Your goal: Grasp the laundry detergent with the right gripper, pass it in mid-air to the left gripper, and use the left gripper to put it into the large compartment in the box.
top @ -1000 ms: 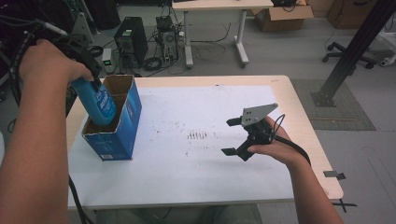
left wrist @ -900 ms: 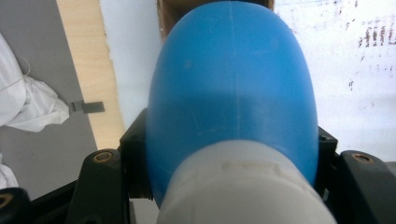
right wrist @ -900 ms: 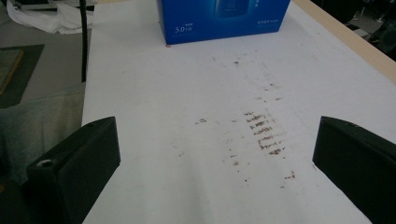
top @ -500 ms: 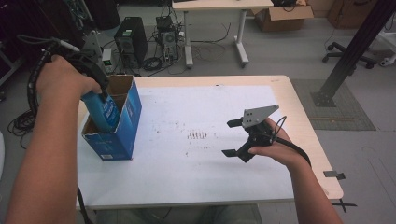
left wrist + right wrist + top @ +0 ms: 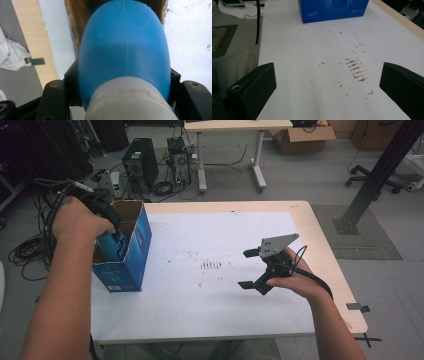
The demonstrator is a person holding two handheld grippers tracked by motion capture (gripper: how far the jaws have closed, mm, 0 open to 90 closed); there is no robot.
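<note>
Bottle (image 5: 123, 47) and box (image 5: 131, 251) line up along one axis: the blue bottle hangs from the left gripper (image 5: 107, 227), white cap up between the jaws, its body pointing straight down into the open top of the blue box directly below. The jaws are clenched on its neck end, and its lower end is already inside the cardboard walls. My judgement: lowering along that vertical axis comes next. Well apart to the side, the right gripper (image 5: 252, 269) rests released above the stained white table (image 5: 312, 75), holding nothing.
</note>
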